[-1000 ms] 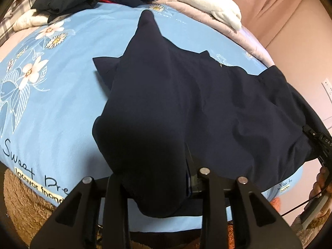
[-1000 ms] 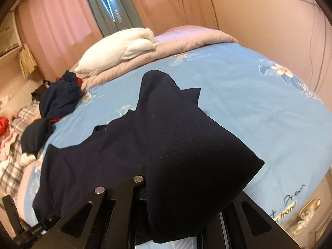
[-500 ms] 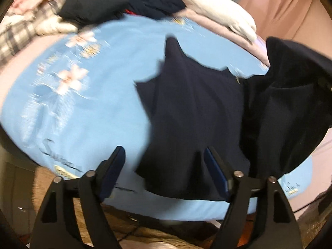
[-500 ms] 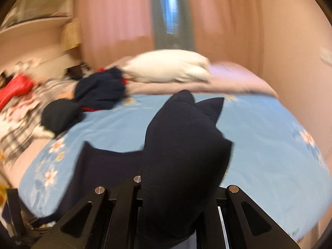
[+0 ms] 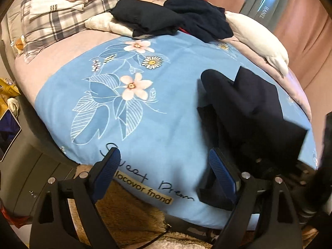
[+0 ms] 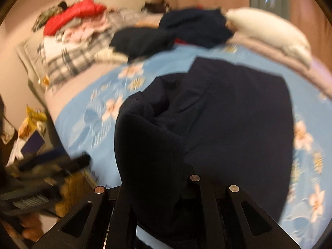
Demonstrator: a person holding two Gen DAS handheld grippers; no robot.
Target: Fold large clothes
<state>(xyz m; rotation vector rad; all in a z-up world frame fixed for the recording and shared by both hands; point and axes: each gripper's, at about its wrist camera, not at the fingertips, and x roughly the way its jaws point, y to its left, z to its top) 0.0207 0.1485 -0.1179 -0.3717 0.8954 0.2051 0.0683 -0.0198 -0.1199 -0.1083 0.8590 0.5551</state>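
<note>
A large navy garment (image 6: 238, 120) lies folded over on the blue floral bedspread (image 5: 157, 112). My right gripper (image 6: 164, 186) is shut on a bunched fold of the garment at its near edge, and the cloth covers the fingertips. In the left wrist view the garment (image 5: 249, 112) lies at the right. My left gripper (image 5: 168, 170) is open and empty, its blue pads (image 5: 223, 174) spread above the bedspread's near edge, left of the garment. The left gripper also shows blurred in the right wrist view (image 6: 51, 166).
A pile of dark clothes (image 5: 174, 18) sits at the far side of the bed, with a white pillow (image 5: 261, 39) to its right and plaid and pink clothes (image 5: 60, 6) to its left. A brown rug (image 5: 128, 213) lies below the bed's near edge.
My left gripper has let go of the garment, opened and swung left. My right gripper has carried its fold leftward across the garment, folding it over.
</note>
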